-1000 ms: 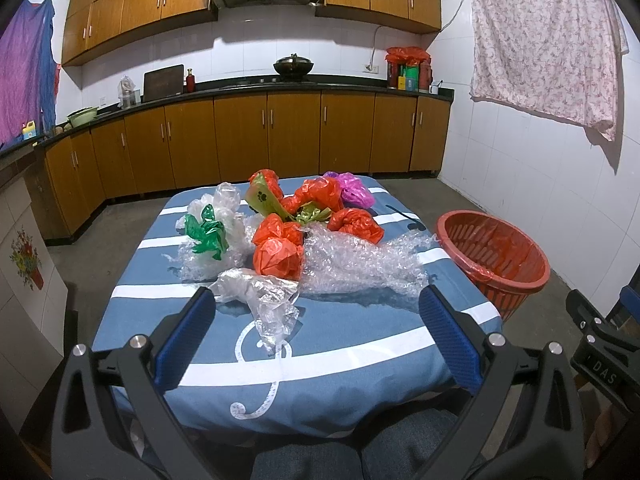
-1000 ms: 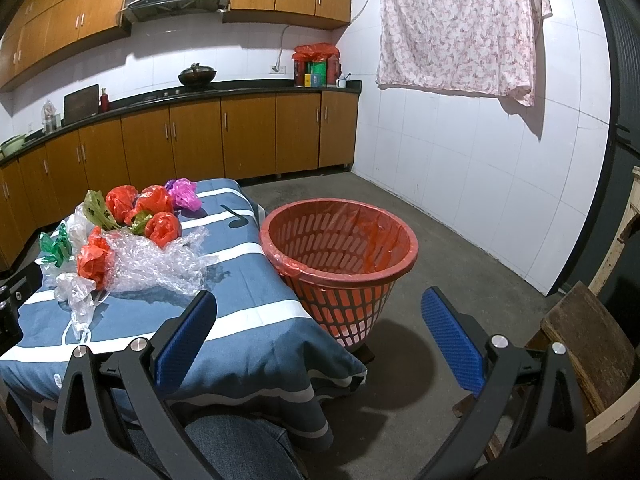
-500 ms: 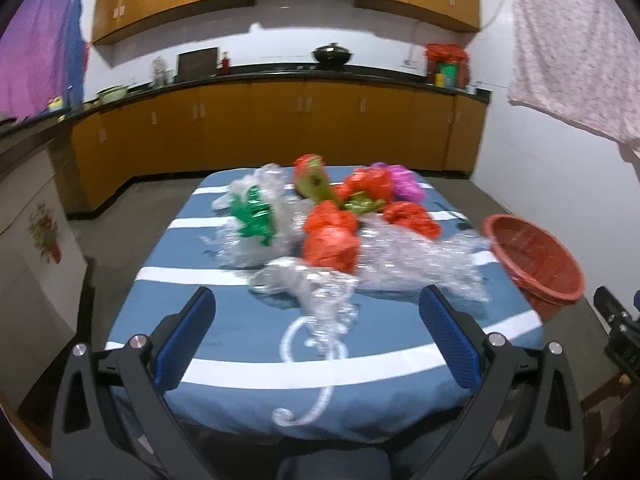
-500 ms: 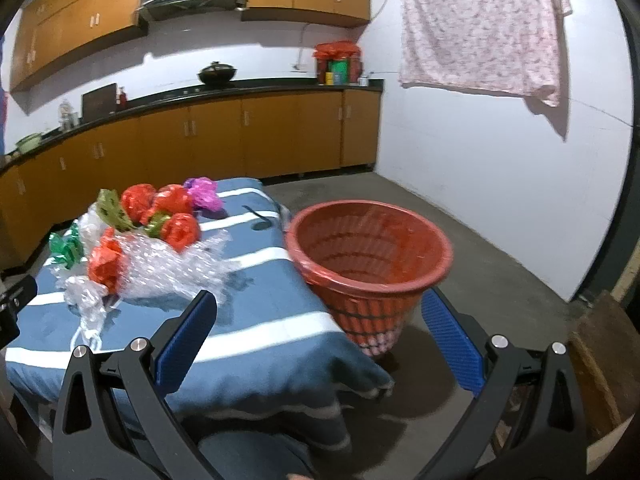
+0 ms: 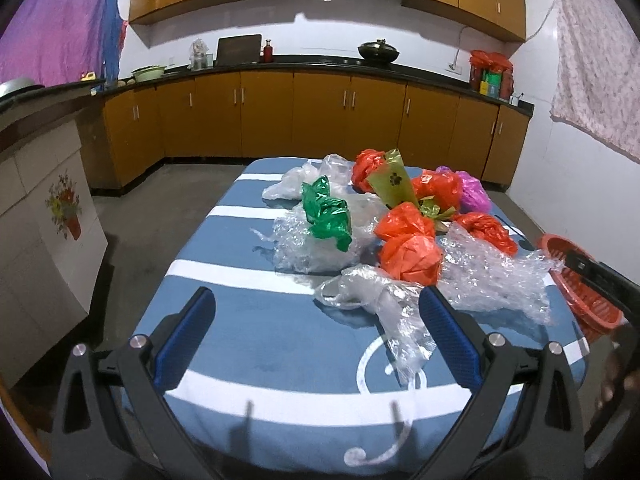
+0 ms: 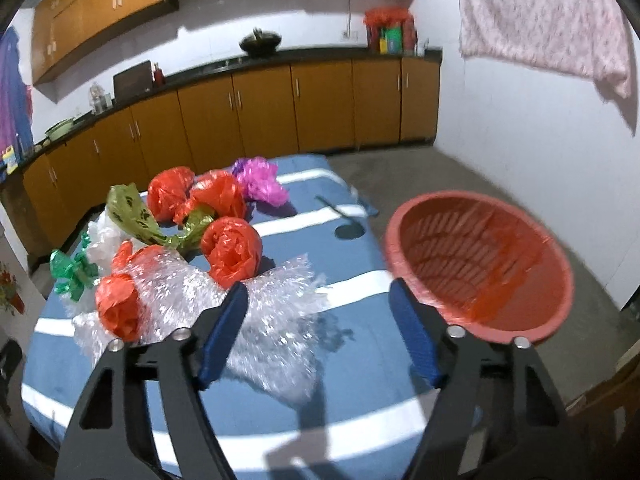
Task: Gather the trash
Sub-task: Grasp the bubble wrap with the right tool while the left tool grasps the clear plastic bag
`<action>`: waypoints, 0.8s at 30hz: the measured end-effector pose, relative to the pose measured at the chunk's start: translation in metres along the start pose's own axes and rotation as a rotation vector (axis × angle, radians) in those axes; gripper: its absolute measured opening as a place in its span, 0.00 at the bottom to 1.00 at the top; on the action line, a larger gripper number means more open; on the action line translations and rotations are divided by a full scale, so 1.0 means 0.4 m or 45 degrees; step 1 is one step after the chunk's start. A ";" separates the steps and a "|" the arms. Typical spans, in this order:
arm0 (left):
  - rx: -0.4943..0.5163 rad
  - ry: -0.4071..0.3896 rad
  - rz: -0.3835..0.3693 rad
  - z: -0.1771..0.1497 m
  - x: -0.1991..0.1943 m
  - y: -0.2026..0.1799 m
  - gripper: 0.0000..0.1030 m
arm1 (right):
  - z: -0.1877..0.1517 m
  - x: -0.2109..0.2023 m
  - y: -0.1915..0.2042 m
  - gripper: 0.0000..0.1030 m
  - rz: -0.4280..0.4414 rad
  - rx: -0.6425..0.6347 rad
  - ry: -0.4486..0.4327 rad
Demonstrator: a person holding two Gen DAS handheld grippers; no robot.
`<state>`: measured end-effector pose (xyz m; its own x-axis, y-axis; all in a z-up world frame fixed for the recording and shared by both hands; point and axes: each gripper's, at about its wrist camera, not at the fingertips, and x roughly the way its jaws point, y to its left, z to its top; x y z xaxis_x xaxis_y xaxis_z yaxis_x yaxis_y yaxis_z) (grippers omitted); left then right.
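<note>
Left gripper (image 5: 316, 322) hangs over the near end of the table (image 5: 256, 320), jaws spread wide, nothing btwn them. Its right pad sits just in front of a clear plastic bag (image 5: 384, 304) that trails toward the camera. Right gripper (image 6: 318, 328) is also wide open and empty, tilted, w/ its left pad over the bubble wrap (image 6: 256, 312) and its right pad in front of the red basket (image 6: 480, 268).

Trash is heaped mid-table on the blue cloth w/ white stripes. From the left wrist view: green foil wad (image 5: 326, 212) sits on crumpled clear plastic (image 5: 316, 244), an orange bag ball (image 5: 412, 258) just right of it, touching the bubble wrap (image 5: 492, 276). Behind that, more orange-red bags (image 5: 436, 188), an olive paw-print bag (image 5: 392, 180) sticking up, and a pink-purple bag (image 5: 472, 192) at the far right of the pile.

Right wrist view is a bit blurred. Basket stands off the table's right side, just beside the edge, slightly lower than the tabletop, w/ a red liner inside. Can't tell if any trash is in it. Wooden cabinets (image 6: 280, 108) line the back wall, a floral cloth (image 6: 540, 20) hangs top right.
</note>
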<state>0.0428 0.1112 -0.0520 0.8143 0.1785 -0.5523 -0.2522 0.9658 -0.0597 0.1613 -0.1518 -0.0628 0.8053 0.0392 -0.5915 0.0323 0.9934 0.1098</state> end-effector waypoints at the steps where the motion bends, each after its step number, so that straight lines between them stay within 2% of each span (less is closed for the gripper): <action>1: 0.007 -0.001 -0.004 -0.001 0.005 -0.003 0.96 | 0.002 0.018 0.001 0.67 0.005 0.013 0.016; 6: 0.032 0.019 -0.029 0.005 0.042 -0.023 0.96 | 0.006 0.089 0.012 0.59 0.020 0.028 0.101; 8: 0.039 0.034 -0.039 0.005 0.057 -0.035 0.96 | 0.005 0.113 0.015 0.48 0.033 0.030 0.135; 10: 0.049 0.045 -0.050 0.004 0.068 -0.046 0.96 | 0.005 0.129 0.013 0.24 0.051 0.027 0.161; 12: 0.059 0.055 -0.060 0.004 0.076 -0.058 0.96 | 0.001 0.133 0.015 0.09 0.059 0.013 0.161; 13: 0.062 0.058 -0.065 0.003 0.081 -0.063 0.95 | 0.000 0.131 0.013 0.06 0.063 0.011 0.155; 18: 0.082 0.102 -0.104 -0.004 0.104 -0.094 0.80 | 0.010 0.095 -0.005 0.04 0.056 0.022 0.090; 24: 0.091 0.151 -0.157 -0.015 0.128 -0.127 0.79 | 0.032 0.047 -0.038 0.03 0.006 0.024 0.000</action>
<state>0.0942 0.0703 -0.0823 0.7682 0.0385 -0.6391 -0.1129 0.9907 -0.0760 0.1834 -0.1676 -0.0654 0.8056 0.0440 -0.5909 0.0396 0.9910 0.1278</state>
